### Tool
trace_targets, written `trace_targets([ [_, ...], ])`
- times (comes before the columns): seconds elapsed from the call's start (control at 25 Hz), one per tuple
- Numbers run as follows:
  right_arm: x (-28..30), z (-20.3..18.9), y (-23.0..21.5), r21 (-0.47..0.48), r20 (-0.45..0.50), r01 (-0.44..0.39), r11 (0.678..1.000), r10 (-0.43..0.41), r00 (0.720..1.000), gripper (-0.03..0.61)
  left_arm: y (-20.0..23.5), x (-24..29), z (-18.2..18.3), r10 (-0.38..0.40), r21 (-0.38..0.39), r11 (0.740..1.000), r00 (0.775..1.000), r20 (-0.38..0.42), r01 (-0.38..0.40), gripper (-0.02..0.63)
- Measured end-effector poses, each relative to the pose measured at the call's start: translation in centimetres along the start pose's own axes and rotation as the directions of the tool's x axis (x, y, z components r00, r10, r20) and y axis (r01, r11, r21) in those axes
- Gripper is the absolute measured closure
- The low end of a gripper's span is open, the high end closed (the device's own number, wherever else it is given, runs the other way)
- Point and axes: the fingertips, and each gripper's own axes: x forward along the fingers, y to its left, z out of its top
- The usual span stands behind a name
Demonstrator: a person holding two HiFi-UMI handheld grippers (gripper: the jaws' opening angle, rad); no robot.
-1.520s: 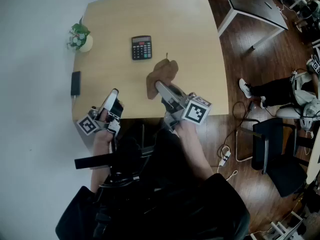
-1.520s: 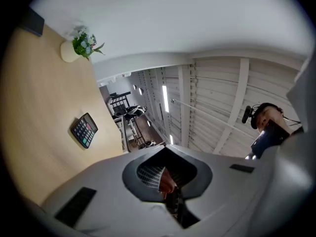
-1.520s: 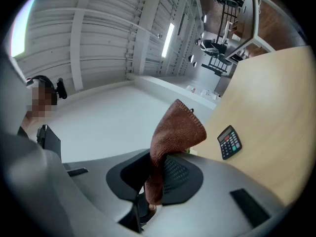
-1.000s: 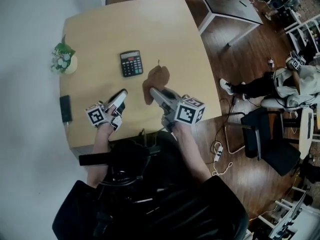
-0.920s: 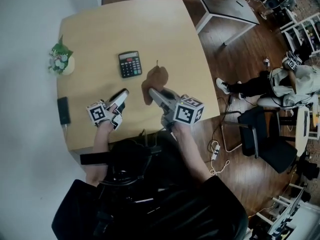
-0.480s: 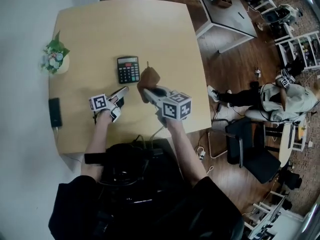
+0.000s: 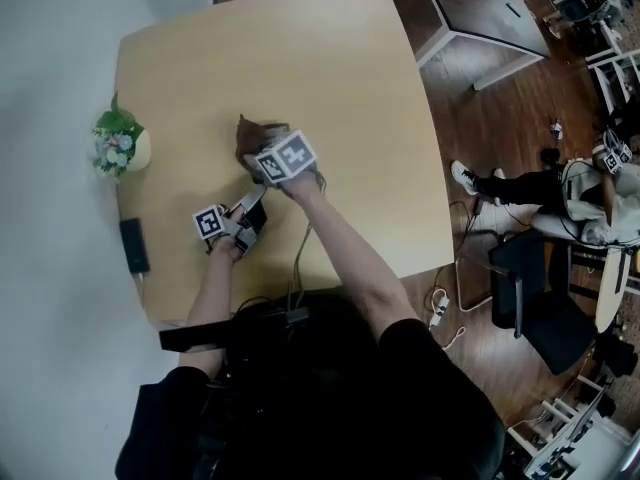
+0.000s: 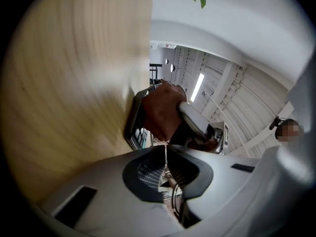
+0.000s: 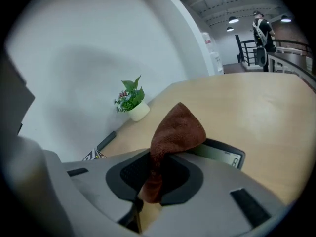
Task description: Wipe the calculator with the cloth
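The calculator (image 9: 222, 154) lies flat on the table (image 9: 256, 107), near the middle and a bit closer to the left edge. It lies flat so its top can be rubbed.

The right claw (image 9: 155, 172) is clamped on the cloth (image 9: 177, 127). It pinches one end, so the rest puffs out past the tips like a soft brown ball. That loose part sits on the calculator and covers a lot of it. From the head view you can hardly see the calculator under the cloth and the claw. The claw tips down at the table, I think so it can press the cloth onto the keys.

The left claw (image 8: 165, 154) lies low over the table, on the side of the calculator nearer the table's near edge. Its jaws have just been closing and are now together, with nothing between them. The tips point at the calculator's edge from just beside it. I cannot tell if they touch it. My guess is that this claw is there to stop the calculator from sliding when the cloth pushes on it.

A little plant (image 9: 131, 100) stands at the left edge, and a phone (image 7: 133, 246) lies by that edge nearer the near-left corner. Both are well apart from the work.

The wipe looks like it is only just starting.
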Motion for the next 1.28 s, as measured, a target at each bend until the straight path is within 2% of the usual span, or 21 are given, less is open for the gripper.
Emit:
trace_targets([
  [0.04, 1.2, -0.2, -0.3, -0.007, -0.026, 0.0, 1.0, 0.0, 1.0, 0.528, 0.0, 0.0, 0.0, -0.002, -0.001, 1.0, 1.0, 0.006, 0.002, 0.61],
  [0.16, 2.2, -1.2, -1.8, -0.024, -0.078, 0.029, 0.999, -0.031, 0.996, 0.526, 0.0, 0.0, -0.2, 0.004, 0.001, 1.0, 1.0, 0.008, -0.004, 0.607],
  [0.32, -0.9, -2.6, -5.4, 0.046, -0.057, 0.087, 0.995, -0.084, 0.995, 0.522, 0.1, 0.0, -0.2, 0.015, -0.005, 1.0, 1.0, 0.002, -0.015, 0.607],
  [0.4, -3.5, -3.7, -8.1, 0.075, -0.06, 0.16, 0.984, -0.156, 0.986, 0.522, -0.1, 0.1, -0.1, 0.014, -0.002, 1.0, 1.0, 0.001, -0.014, 0.607],
  [0.56, -9.1, -5.7, -12.5, 0.09, -0.096, 0.333, 0.939, -0.324, 0.941, 0.526, -0.4, 0.1, -0.2, 0.016, -0.004, 1.0, 1.0, 0.002, -0.016, 0.607],
  [0.64, -9.9, -4.4, -11.1, 0.096, -0.056, 0.312, 0.945, -0.308, 0.95, 0.526, -0.4, 0.1, -0.2, 0.016, -0.006, 1.0, 1.0, 0.0, -0.016, 0.607],
  [0.72, -8.3, -1.6, -7.0, 0.084, 0.017, 0.185, 0.979, -0.187, 0.982, 0.526, -0.4, 0.2, -0.3, 0.01, -0.011, 1.0, 1.0, 0.0, -0.01, 0.606],
  [0.8, -5.2, 0.9, -2.7, 0.045, 0.057, 0.053, 0.998, -0.056, 0.997, 0.526, -0.5, 0.2, -0.3, 0.004, -0.011, 1.0, 1.0, 0.001, -0.004, 0.606],
  [0.88, -1.8, 1.9, -0.6, -0.011, 0.027, 0.008, 1.0, -0.008, 1.0, 0.526, -0.6, 0.2, -0.4, 0.001, -0.006, 1.0, 1.0, 0.002, -0.001, 0.606],
  [1.04, 1.9, 0.4, -2.5, -0.059, -0.096, 0.085, 0.995, -0.09, 0.991, 0.525, -0.5, 0.2, -0.4, 0.003, 0.005, 1.0, 1.0, 0.001, -0.003, 0.606],
  [1.16, 0.5, -1.3, -4.9, -0.075, -0.145, 0.15, 0.986, -0.16, 0.976, 0.525, -0.3, 0.1, -0.4, 0.013, -0.005, 1.0, 1.0, -0.001, -0.013, 0.606],
  [1.28, -2.2, -3.2, -7.8, -0.043, -0.152, 0.209, 0.977, -0.213, 0.965, 0.523, -0.3, 0.2, -0.3, 0.011, -0.001, 1.0, 1.0, -0.002, -0.011, 0.606],
])
